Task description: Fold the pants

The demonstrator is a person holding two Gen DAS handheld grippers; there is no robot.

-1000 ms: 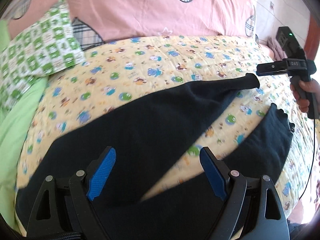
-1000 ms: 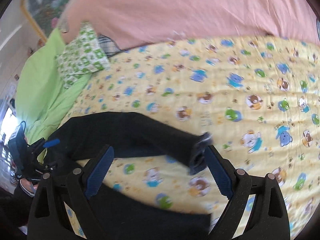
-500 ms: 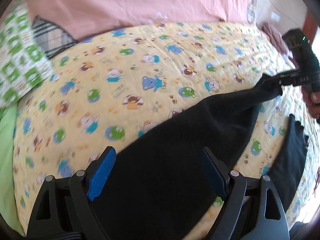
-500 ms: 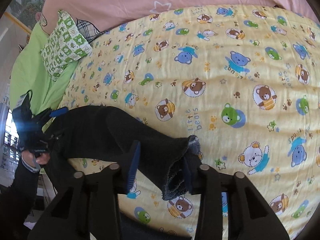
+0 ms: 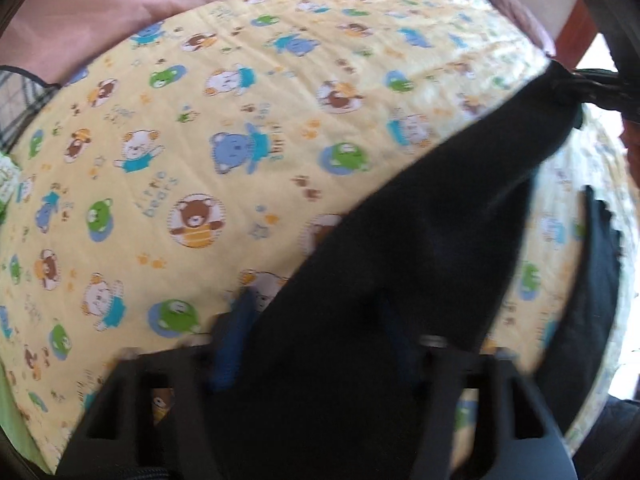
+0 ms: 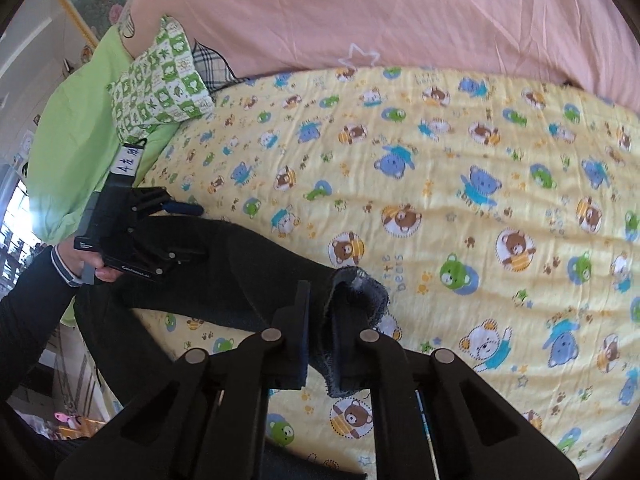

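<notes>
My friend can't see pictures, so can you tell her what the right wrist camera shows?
The right gripper pinches the cuff of black pants above a yellow teddy-bear blanket. Far left, the left gripper holds their other end, near a green checkered pillow.

Left wrist view: close and low over the yellow bear-print quilt (image 5: 240, 128), facing along the black pants (image 5: 400, 280), somewhat blurred. Right wrist view: slightly higher, facing the pink bedding (image 6: 360, 12). Shared: quilt, pants, and apparently each other's gripper.
</notes>
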